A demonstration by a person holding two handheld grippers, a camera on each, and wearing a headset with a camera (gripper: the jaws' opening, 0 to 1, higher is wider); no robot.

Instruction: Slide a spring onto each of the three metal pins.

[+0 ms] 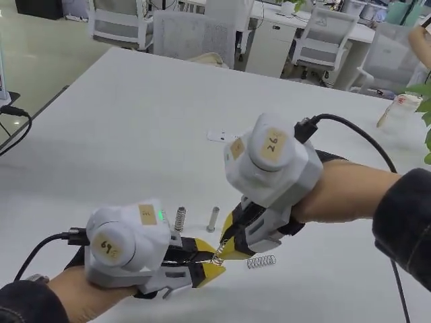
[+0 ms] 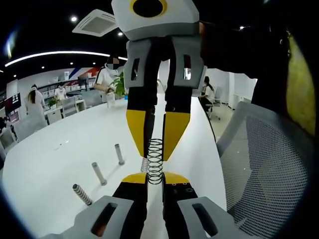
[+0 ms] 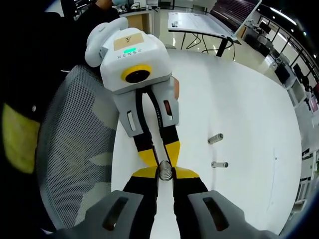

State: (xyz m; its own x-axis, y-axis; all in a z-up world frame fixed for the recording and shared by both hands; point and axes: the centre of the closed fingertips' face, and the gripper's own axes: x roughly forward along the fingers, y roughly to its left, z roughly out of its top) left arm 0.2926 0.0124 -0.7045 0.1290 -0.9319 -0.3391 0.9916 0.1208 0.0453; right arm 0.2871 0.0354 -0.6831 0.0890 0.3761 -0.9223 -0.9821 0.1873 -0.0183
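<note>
The left gripper [image 1: 210, 264] clamps its fingers on one end of a spring [image 1: 217, 252] above the desk [image 1: 135, 121]. A sprung pin [image 1: 180, 219] stands at its 10 o'clock and a bare pin [image 1: 213, 219] at 12. The right gripper [image 1: 227, 247] pinches the other end, and a spare spring [image 1: 261, 261] lies at 4 o'clock. The spring is probably light, squashy and quick to flick away, so hold it gently by an end coil.

The left gripper [image 1: 210, 264], at 7 o'clock in the frame, and the right gripper [image 1: 226, 249], reaching in from 3 o'clock, meet tip to tip above the white counter [image 1: 135, 121]. Both sets of yellow jaws pinch one small spring [image 1: 217, 254]. A loose spring [image 1: 261, 261] lies on the counter at 3 o'clock from them. Toward 11 and 12 o'clock stand a spring-wrapped pin [image 1: 180, 219] and a bare pin [image 1: 213, 219].
</note>
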